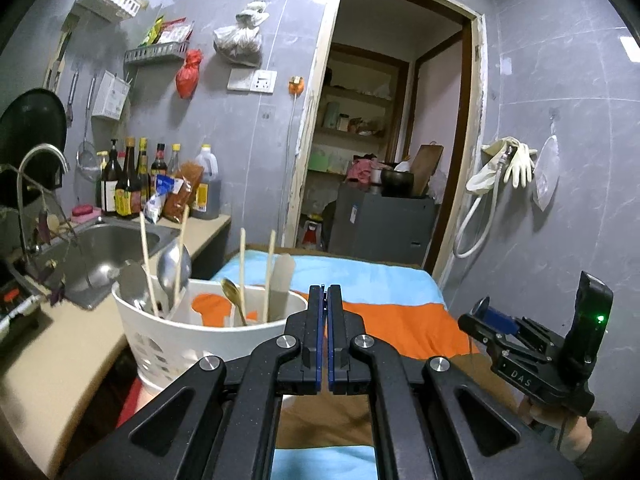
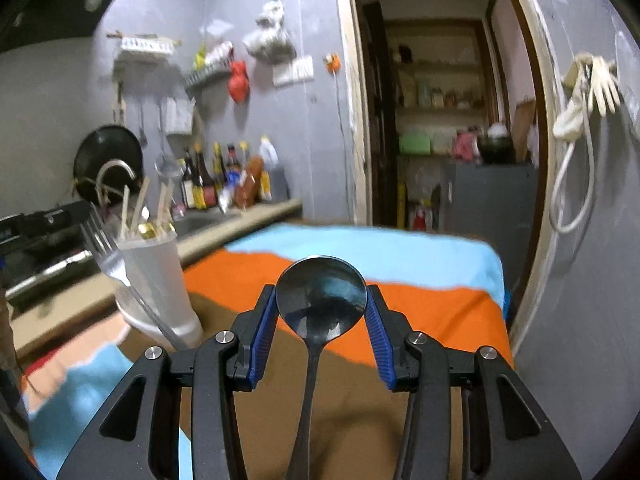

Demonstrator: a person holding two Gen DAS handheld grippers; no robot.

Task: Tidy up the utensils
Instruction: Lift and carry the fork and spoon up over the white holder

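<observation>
- right gripper (image 2: 321, 305) pinches a dark spoon (image 2: 321, 294) by its bowl, blue pads on either side, handle trailing back toward the camera.
- left gripper (image 1: 325, 294) is empty, fingers pressed together.
- a white holder (image 1: 192, 340) with chopsticks (image 1: 242, 276) and spoons stands on the striped cloth (image 1: 396, 320), beside the sink (image 1: 108, 252).
- a fork (image 2: 116, 264) leans against the holder's outside.
</observation>
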